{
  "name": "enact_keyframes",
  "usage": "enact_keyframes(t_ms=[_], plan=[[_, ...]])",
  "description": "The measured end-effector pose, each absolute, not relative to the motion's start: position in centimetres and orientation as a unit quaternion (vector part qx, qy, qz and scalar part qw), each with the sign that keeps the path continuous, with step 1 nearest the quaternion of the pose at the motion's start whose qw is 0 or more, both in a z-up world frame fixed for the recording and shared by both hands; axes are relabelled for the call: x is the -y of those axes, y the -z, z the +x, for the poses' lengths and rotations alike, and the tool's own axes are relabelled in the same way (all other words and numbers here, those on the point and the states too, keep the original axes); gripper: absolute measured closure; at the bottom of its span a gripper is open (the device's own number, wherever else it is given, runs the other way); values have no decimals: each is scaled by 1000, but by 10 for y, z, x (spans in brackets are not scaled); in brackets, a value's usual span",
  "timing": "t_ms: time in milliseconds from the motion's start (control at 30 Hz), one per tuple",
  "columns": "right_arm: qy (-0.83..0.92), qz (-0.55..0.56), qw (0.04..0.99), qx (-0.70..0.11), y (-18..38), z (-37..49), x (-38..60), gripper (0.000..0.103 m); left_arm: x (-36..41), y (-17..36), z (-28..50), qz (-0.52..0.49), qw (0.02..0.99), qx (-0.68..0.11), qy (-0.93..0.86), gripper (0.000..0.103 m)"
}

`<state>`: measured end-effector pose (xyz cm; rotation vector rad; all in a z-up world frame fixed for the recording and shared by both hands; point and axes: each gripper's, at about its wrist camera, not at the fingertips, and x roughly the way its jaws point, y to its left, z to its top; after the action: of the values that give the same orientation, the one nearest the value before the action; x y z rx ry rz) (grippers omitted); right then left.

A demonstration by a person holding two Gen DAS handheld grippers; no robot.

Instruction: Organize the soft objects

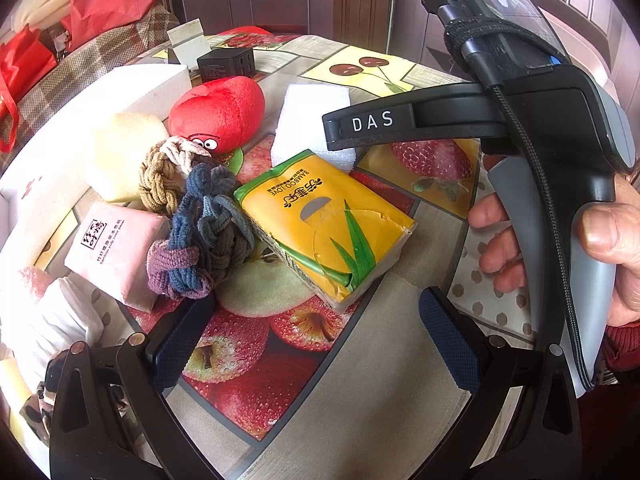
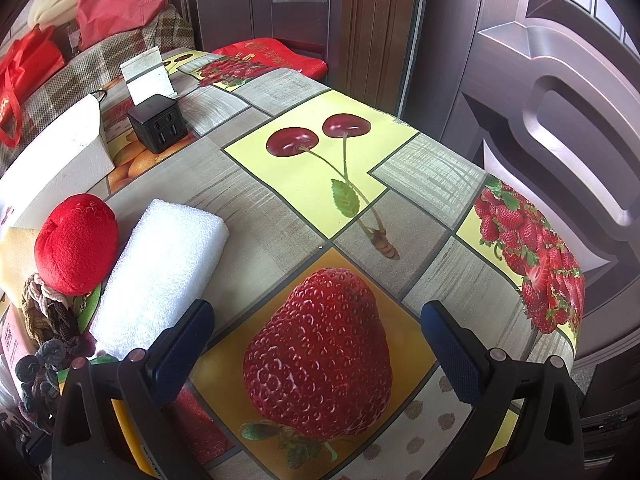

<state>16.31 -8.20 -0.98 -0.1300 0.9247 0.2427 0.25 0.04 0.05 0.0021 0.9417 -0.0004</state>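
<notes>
Soft things lie on the fruit-print tablecloth point(image 1: 372, 360). In the left wrist view a yellow tissue pack point(image 1: 324, 220) lies just ahead of my open, empty left gripper point(image 1: 316, 340). Left of it are braided hair ties point(image 1: 200, 216), a pink tissue pack point(image 1: 116, 252), a yellow sponge point(image 1: 120, 152), a red plush toy point(image 1: 220, 116) and a white foam block point(image 1: 312, 120). The right gripper's body point(image 1: 520, 128) hovers at the right, hand-held. In the right wrist view my right gripper point(image 2: 316, 340) is open and empty over a printed strawberry, with the foam block point(image 2: 160, 276) and plush toy point(image 2: 76, 244) to its left.
A black charger cube point(image 2: 158, 122) and a white card stand point(image 2: 148, 76) sit at the table's far side. A white box point(image 1: 72, 132) lies along the left. A sofa with red bags point(image 2: 28, 68) stands beyond. Doors point(image 2: 540, 100) stand behind the table's right edge.
</notes>
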Motion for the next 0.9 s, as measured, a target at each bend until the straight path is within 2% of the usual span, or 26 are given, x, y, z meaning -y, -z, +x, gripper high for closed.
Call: enact_keyframes(t_ms=[233,567,767,900], plan=[[-119,-59,886,-445,10,163,83,0,11,-2,0,3,893,-450,15,1],[-144,-73,882,-443,8,161,87,0,19,-60,-68,-33,937,-339,78,1],[-145,-76,882,-442,8,160,87,0,-27,-104,-119,-92,962,-258,14,0],[-145,-75,882,-442,8,160,87,0,-66,-108,-149,-116,962,-237,-68,0]])
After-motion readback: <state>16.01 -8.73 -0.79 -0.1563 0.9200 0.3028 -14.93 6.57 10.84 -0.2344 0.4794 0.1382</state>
